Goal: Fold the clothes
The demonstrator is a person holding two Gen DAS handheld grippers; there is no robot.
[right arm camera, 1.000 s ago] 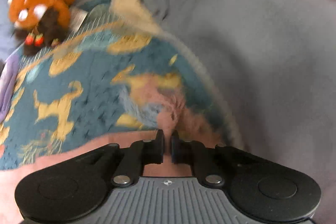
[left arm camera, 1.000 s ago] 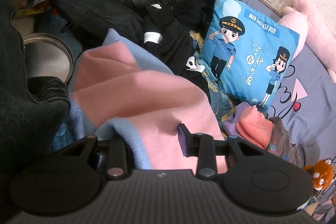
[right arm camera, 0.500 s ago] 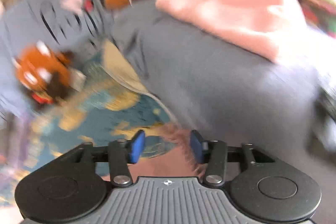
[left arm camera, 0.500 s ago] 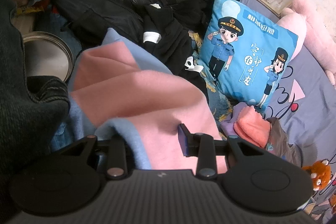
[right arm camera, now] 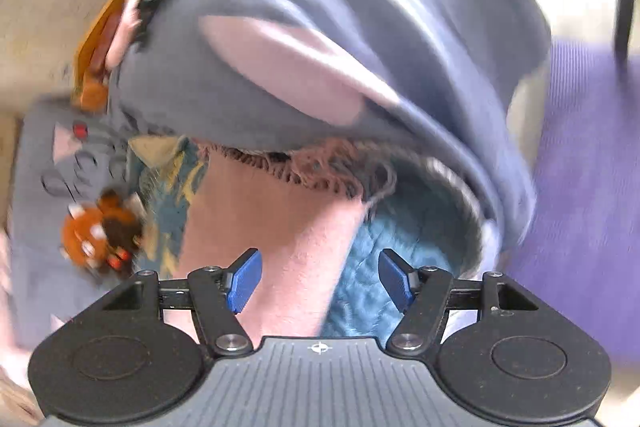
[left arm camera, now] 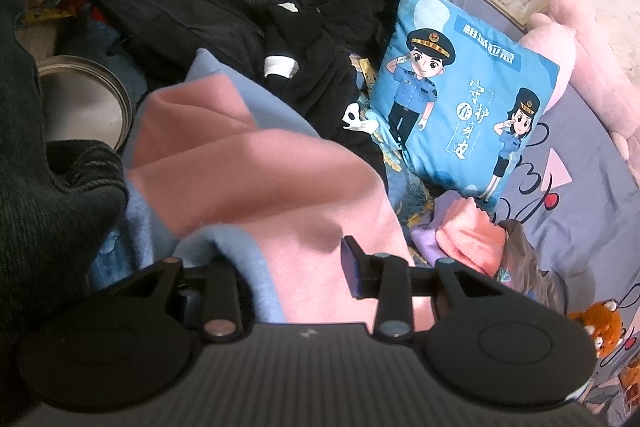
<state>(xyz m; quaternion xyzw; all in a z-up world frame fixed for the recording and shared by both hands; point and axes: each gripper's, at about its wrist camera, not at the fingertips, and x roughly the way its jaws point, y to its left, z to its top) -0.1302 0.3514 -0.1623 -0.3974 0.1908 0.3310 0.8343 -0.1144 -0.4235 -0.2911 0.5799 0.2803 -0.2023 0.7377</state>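
Pinching the pink-and-blue garment (left arm camera: 256,187) beside the cartoon pillow (left arm camera: 460,99), my left gripper (left arm camera: 288,267) held; my right gripper (right arm camera: 318,279) was opening, empty.

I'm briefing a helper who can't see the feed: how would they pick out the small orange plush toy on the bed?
Start from the blue cartoon pillow on the purple bedsheet. Go down towards the sheet's near right edge, past the orange towel. The plush toy lies there alone: small and furry, orange with white ear tips, unlike the flat fabrics around it.
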